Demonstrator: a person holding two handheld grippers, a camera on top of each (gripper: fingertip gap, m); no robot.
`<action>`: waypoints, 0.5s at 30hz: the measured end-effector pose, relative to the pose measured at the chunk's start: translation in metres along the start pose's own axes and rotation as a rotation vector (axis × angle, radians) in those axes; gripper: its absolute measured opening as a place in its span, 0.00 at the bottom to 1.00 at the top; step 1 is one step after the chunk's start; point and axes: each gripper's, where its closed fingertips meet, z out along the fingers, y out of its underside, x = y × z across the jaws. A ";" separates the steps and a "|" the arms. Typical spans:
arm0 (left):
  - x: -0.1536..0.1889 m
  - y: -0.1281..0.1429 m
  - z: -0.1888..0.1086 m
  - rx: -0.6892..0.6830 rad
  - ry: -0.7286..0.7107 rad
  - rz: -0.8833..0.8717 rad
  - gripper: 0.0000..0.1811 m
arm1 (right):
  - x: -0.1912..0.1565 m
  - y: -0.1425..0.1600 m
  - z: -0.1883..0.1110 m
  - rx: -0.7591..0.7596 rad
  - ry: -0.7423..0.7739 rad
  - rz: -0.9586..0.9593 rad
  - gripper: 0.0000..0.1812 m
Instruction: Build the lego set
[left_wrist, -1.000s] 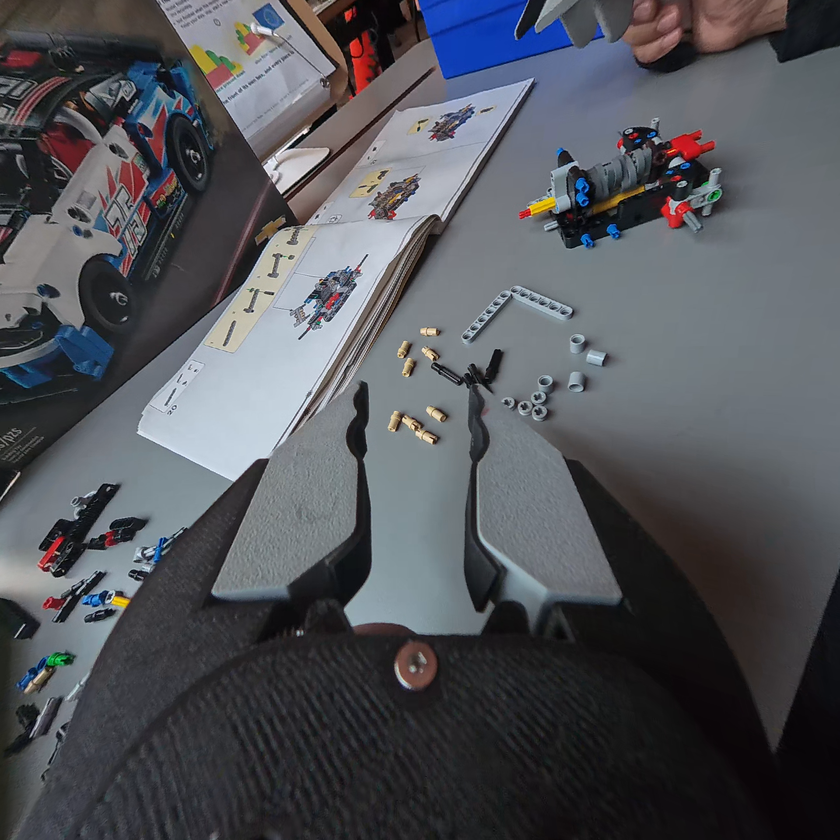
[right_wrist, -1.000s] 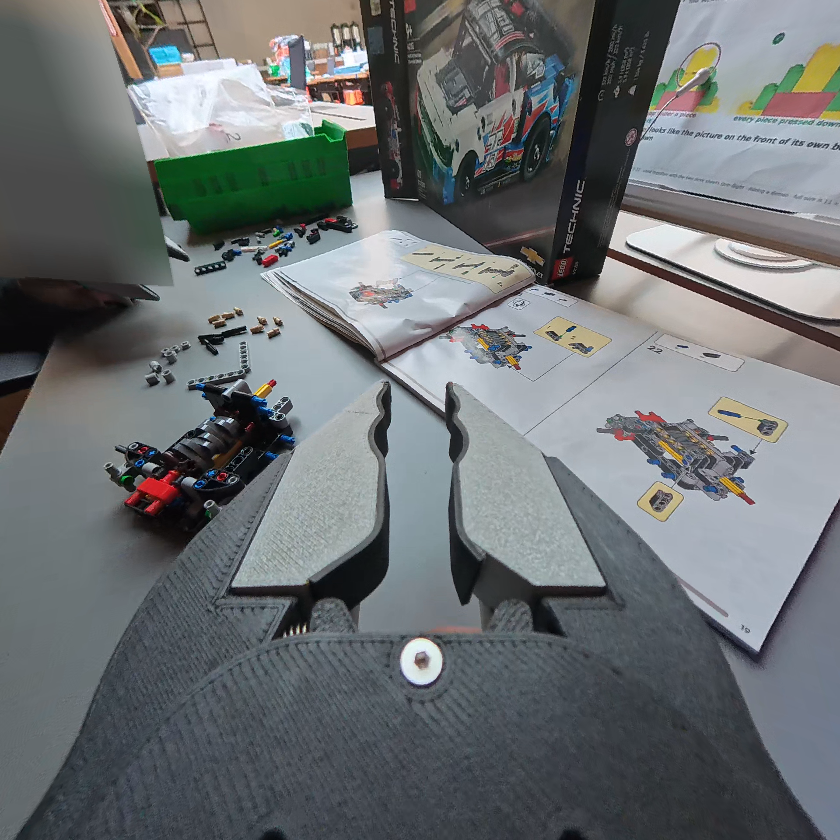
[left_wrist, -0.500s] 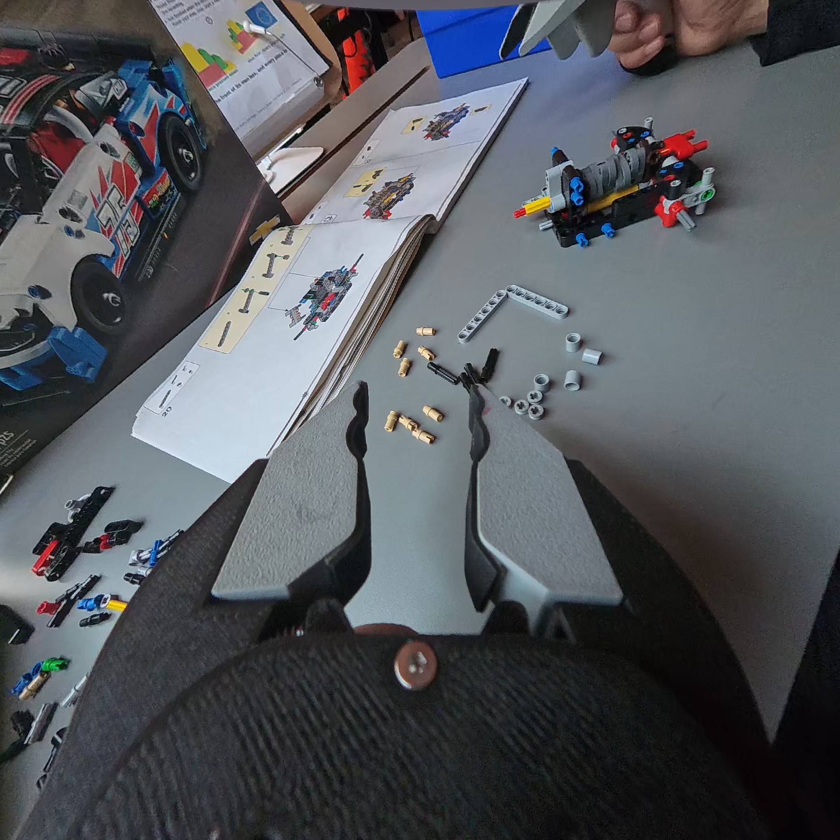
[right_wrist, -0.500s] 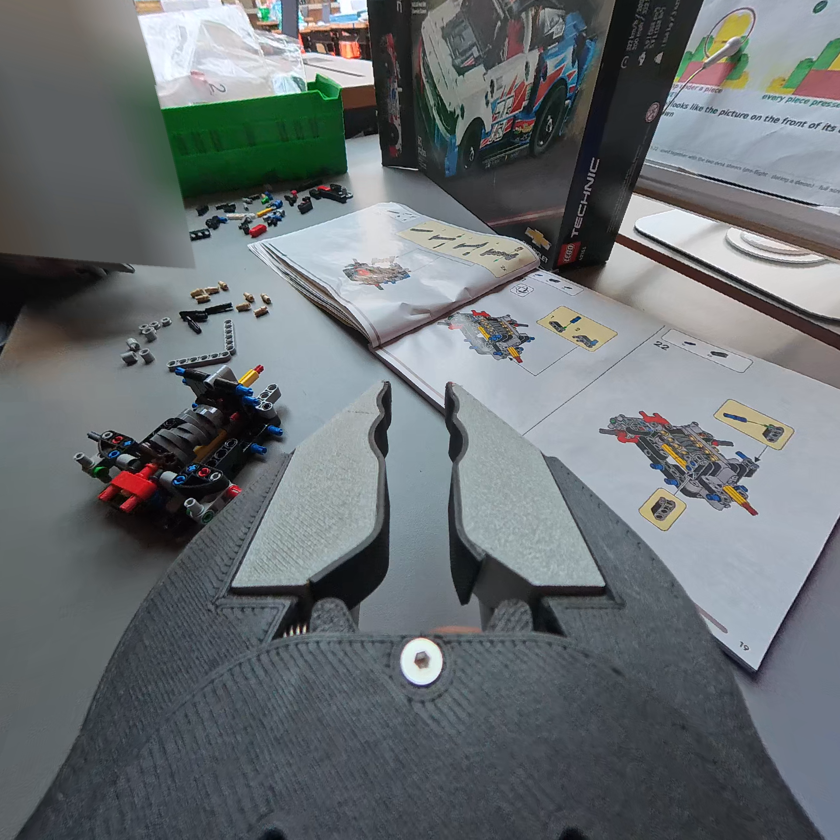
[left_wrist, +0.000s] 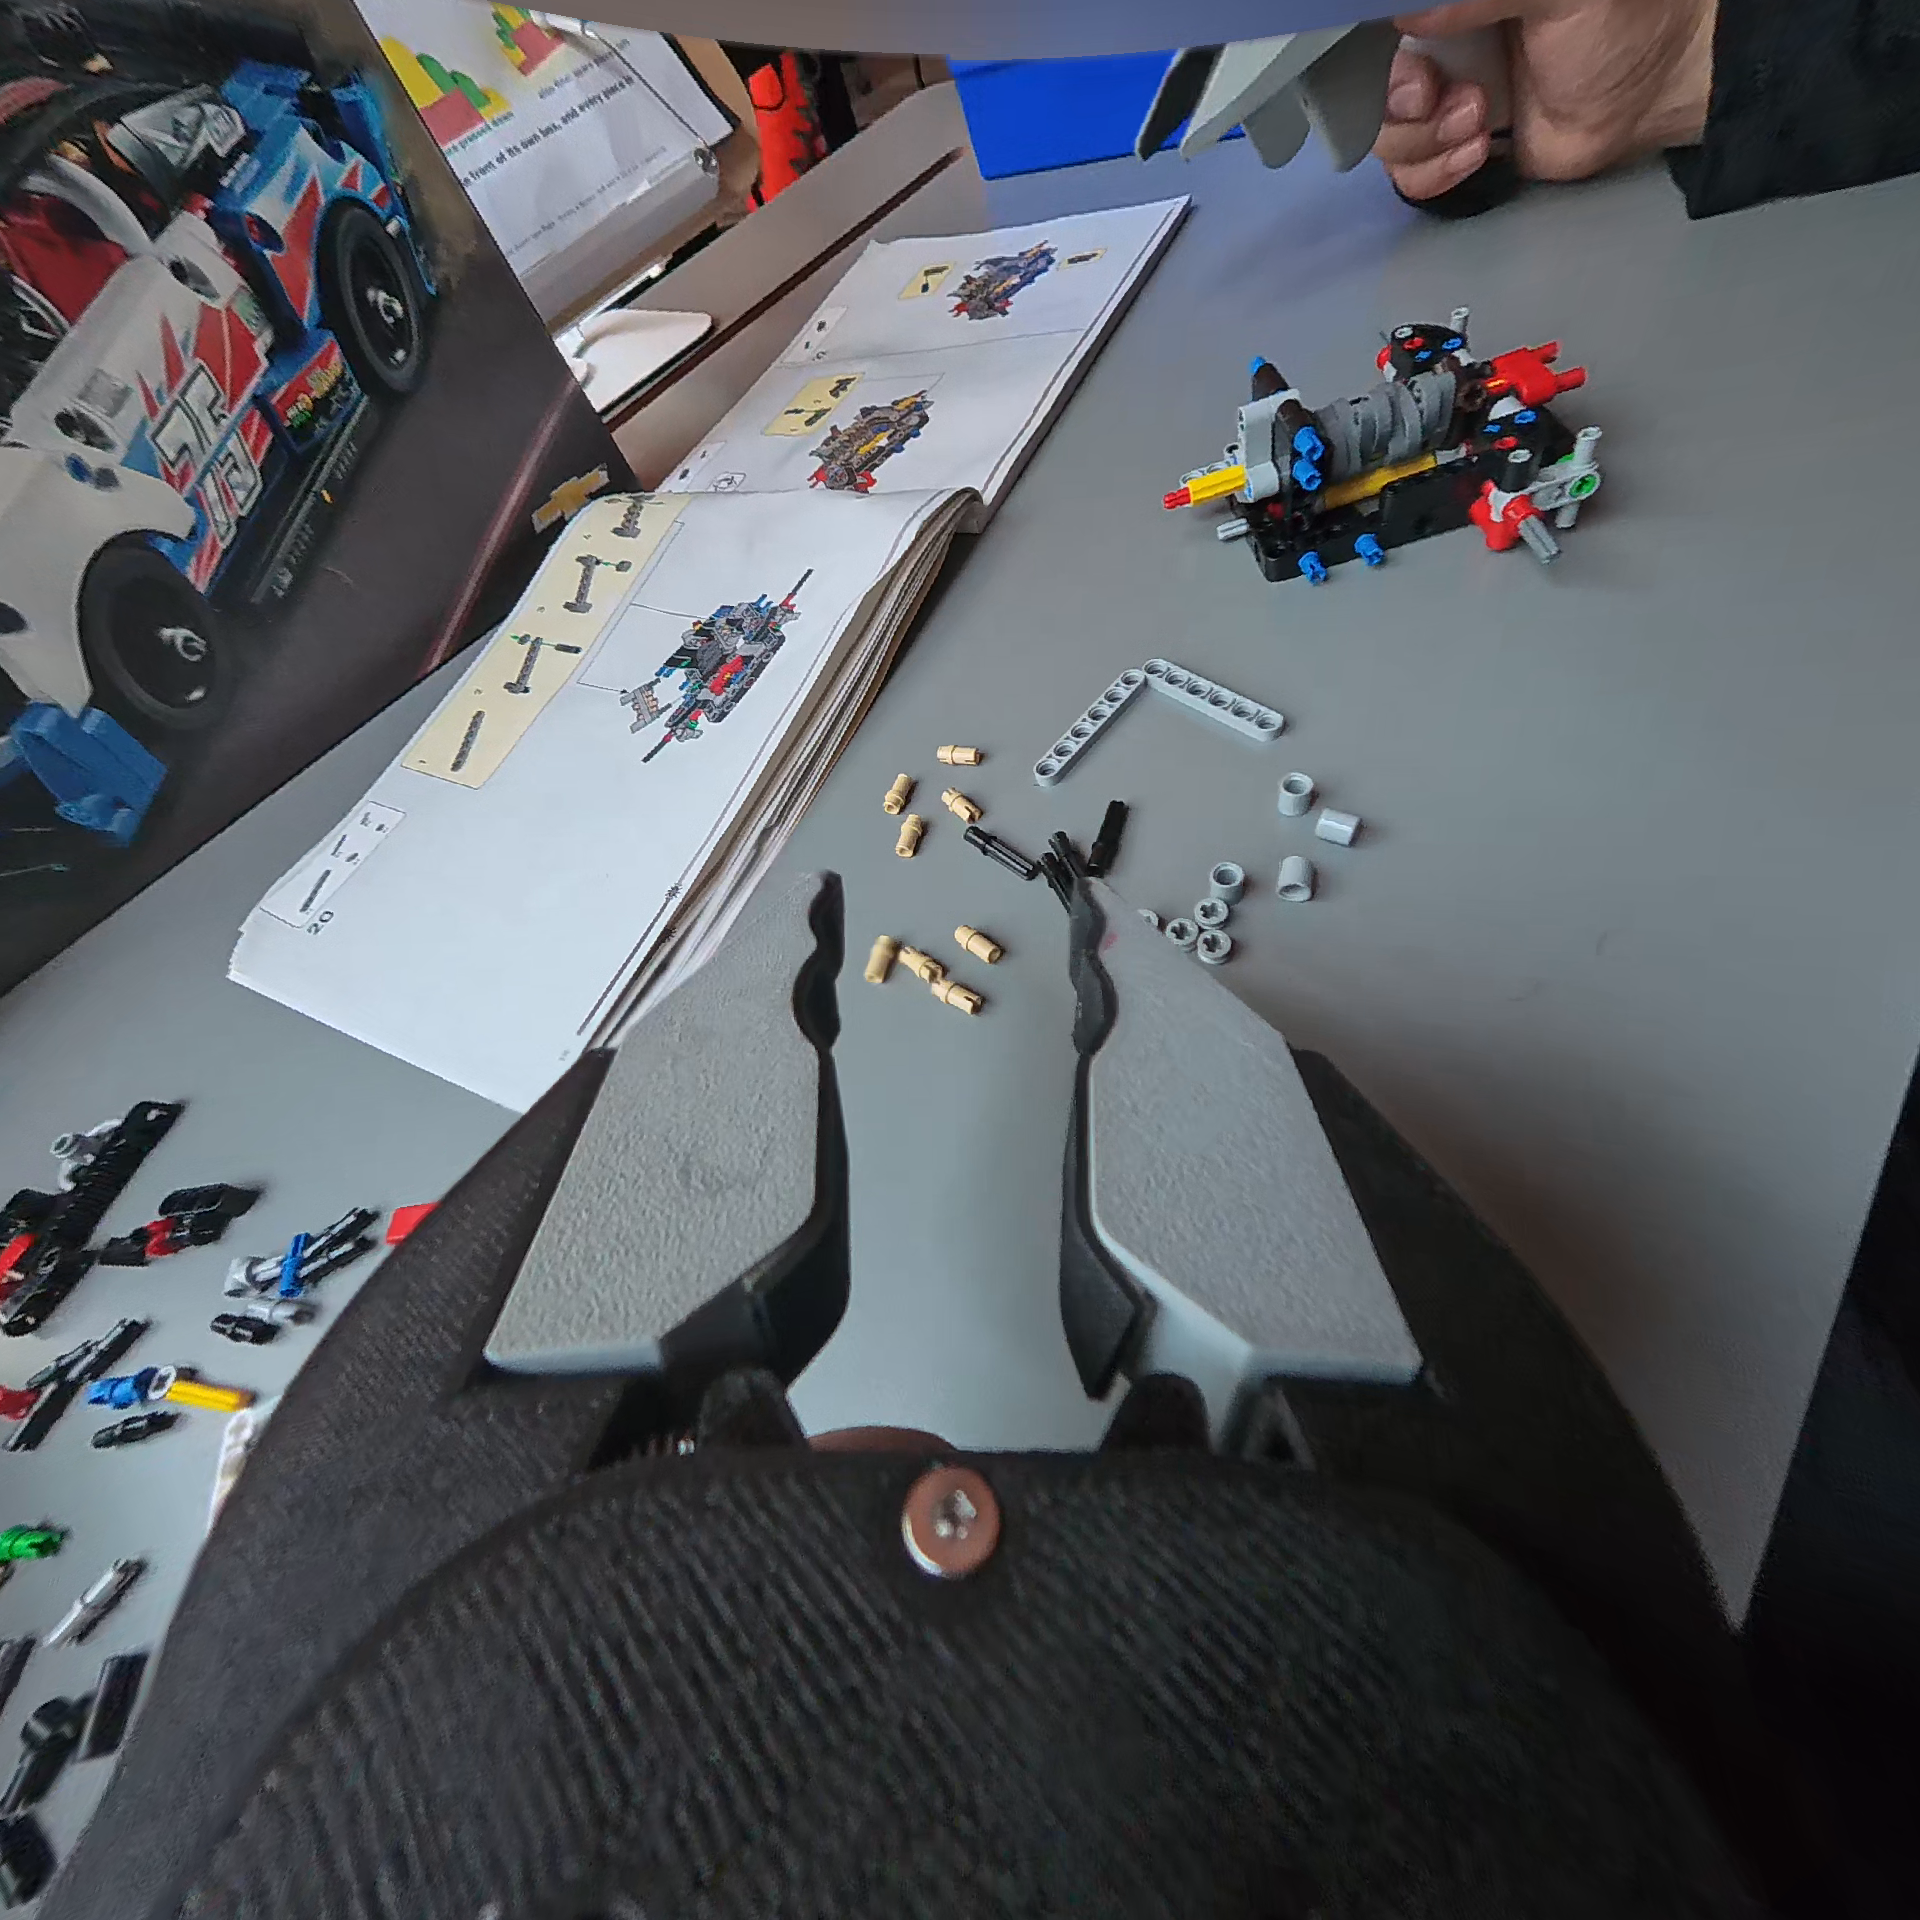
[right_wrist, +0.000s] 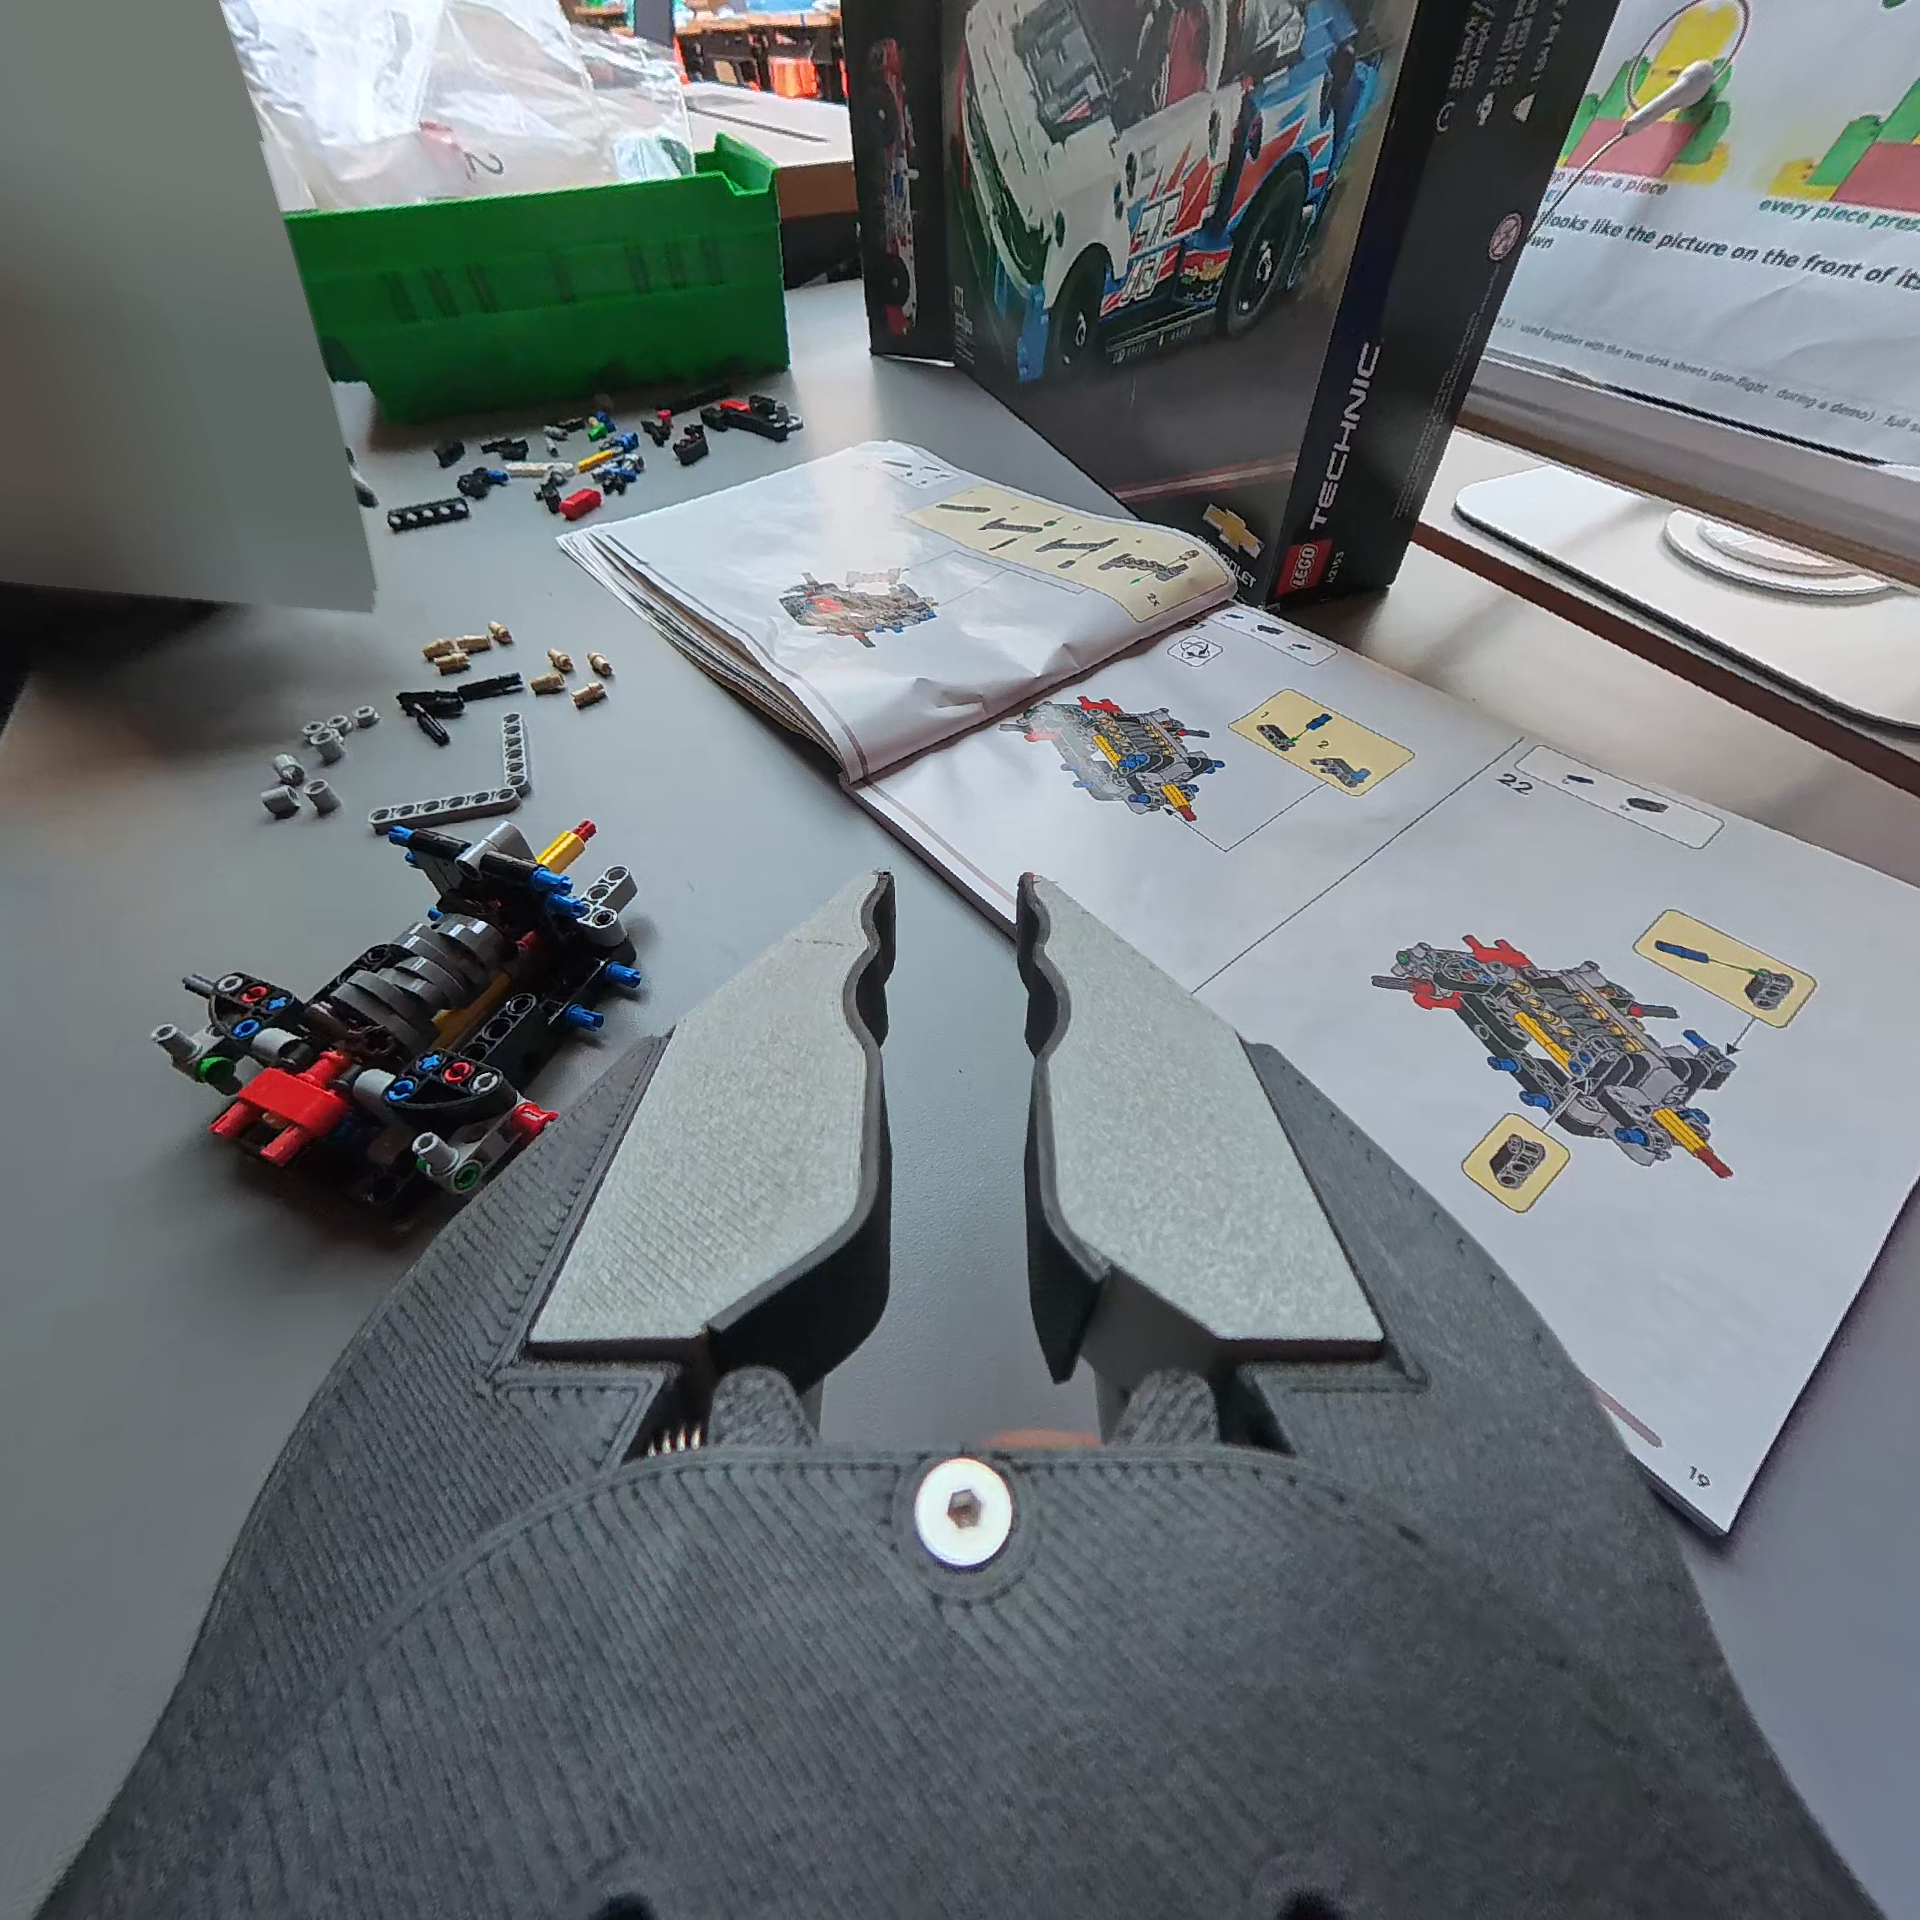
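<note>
The left hand-held gripper (left_wrist: 951, 925) hangs released and empty, tan pins (left_wrist: 925, 971) lying on the table (left_wrist: 1558, 935) between its tips. The right hand-held gripper (right_wrist: 956, 914) is likewise released, the partly built chassis (right_wrist: 416, 1008) at its left.

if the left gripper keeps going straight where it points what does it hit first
Probably the tan pins lying just ahead between the open left gripper fingers; beyond them, the black pins. Depth is hard to judge.
</note>
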 end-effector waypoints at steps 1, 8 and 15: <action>0.001 0.000 0.000 -0.001 0.015 -0.007 0.23 | 0.000 0.000 0.000 0.000 0.002 -0.002 0.11; 0.007 0.000 0.000 -0.001 0.069 -0.010 0.20 | -0.002 0.000 0.000 -0.002 0.012 -0.034 0.10; 0.036 0.017 0.010 -0.131 0.252 0.057 0.18 | -0.006 -0.002 -0.001 0.013 0.001 -0.039 0.09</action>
